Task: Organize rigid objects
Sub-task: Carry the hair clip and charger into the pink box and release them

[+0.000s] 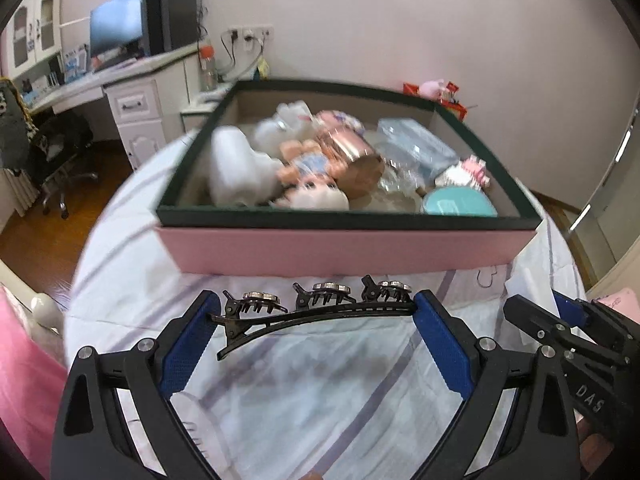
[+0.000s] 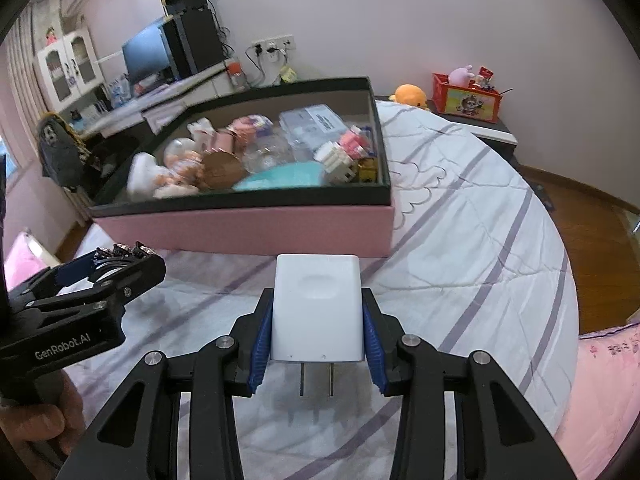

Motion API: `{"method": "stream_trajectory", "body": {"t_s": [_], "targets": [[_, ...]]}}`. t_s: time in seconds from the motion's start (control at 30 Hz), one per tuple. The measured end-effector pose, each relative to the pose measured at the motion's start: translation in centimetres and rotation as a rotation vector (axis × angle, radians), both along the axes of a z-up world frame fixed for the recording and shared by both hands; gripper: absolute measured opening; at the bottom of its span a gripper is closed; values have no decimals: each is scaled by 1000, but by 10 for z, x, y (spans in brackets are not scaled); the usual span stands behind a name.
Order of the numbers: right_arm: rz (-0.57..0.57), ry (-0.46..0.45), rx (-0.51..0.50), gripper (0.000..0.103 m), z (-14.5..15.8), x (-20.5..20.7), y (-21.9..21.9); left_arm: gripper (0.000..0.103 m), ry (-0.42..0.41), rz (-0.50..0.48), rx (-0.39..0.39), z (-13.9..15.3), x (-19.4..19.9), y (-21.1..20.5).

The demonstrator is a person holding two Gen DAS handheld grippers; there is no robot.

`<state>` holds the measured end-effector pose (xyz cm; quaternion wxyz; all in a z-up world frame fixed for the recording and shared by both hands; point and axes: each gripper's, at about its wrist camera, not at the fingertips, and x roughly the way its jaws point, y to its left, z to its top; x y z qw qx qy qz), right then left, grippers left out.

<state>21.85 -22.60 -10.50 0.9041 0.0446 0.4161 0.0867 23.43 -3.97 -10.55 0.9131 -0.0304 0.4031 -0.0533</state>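
Note:
My left gripper (image 1: 314, 312) is shut on a long black hair clip (image 1: 316, 308) with three small jewelled claw clips on it, held by its ends above the bedspread. My right gripper (image 2: 317, 300) is shut on a white plug adapter (image 2: 318, 306), prongs pointing back toward the camera. A pink box with a dark green rim (image 1: 344, 218) sits just ahead, also in the right wrist view (image 2: 240, 200). It holds dolls, a copper can (image 1: 352, 152), a teal lid (image 1: 458, 202), clear plastic boxes and block toys. The left gripper shows at the left of the right wrist view (image 2: 120, 260).
The box rests on a white bedspread with purple stripes (image 2: 460, 240). A pink pillow (image 2: 608, 380) lies at the right. A desk with a monitor (image 1: 116, 28) stands behind, and a red toy crate (image 2: 466, 98) and an orange plush (image 2: 412, 96) stand beyond the bed.

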Motion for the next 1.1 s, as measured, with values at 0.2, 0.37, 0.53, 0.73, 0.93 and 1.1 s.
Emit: {"method": "stream_trajectory", "body": {"t_s": [0.2, 0.37, 0.53, 0.73, 0.93, 1.1], "targets": [[36, -57, 37, 41, 35, -5, 4, 97, -79, 8, 2, 35, -8, 17], [50, -124, 16, 41, 66, 11, 9, 98, -140, 6, 13, 61, 4, 23], [48, -182, 1, 41, 94, 44, 9, 98, -205, 5, 24, 88, 28, 28], [53, -185, 7, 41, 97, 88, 14, 98, -215, -5, 30, 95, 73, 25], [61, -130, 10, 41, 76, 137, 22, 98, -182, -17, 45, 82, 125, 19], [57, -83, 8, 41, 55, 170, 25, 98, -144, -11, 44, 70, 165, 19]]}}
